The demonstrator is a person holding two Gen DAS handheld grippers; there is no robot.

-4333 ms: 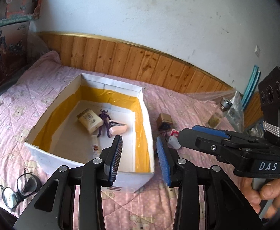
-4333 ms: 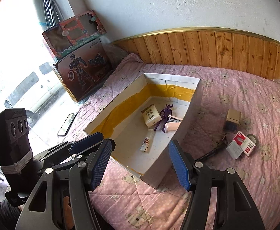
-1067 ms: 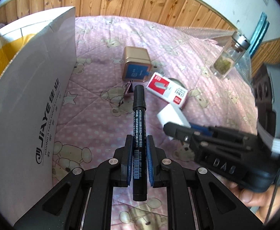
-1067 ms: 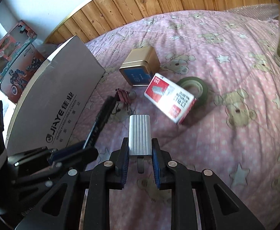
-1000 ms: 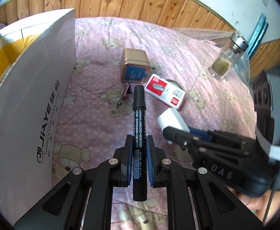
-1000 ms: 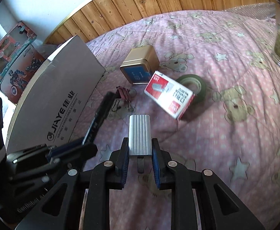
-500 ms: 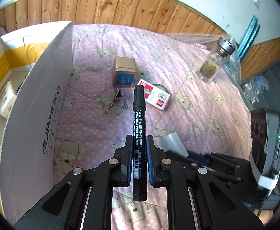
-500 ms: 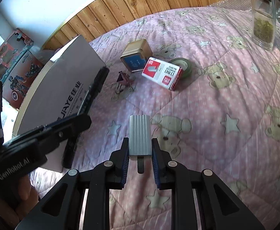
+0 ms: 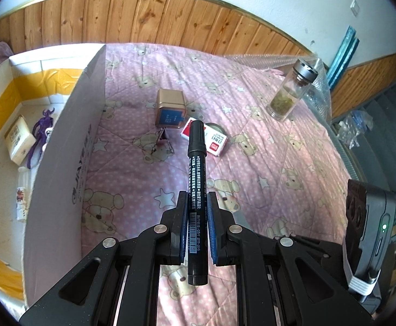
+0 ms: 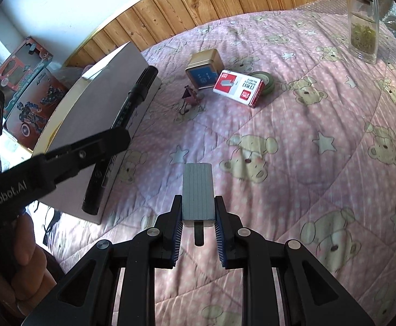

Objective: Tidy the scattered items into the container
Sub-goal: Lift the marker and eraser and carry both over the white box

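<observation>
Marker (image 9: 197, 179) lengthwise along jaws, cap forward

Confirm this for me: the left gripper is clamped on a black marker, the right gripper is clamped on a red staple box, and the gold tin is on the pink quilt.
Not the staple box. The right wrist view shows the right gripper clamped on a ribbed silver case; the red staple box lies on the pink quilt.

A home bedroom, by the look of it: a pink quilted bedspread (image 9: 265, 146) printed with teddy bears and stars covers a bed; wood panelling (image 9: 170, 19) lines the white wall. Boxed toys (image 10: 27, 87) lean beside the bed.
</observation>
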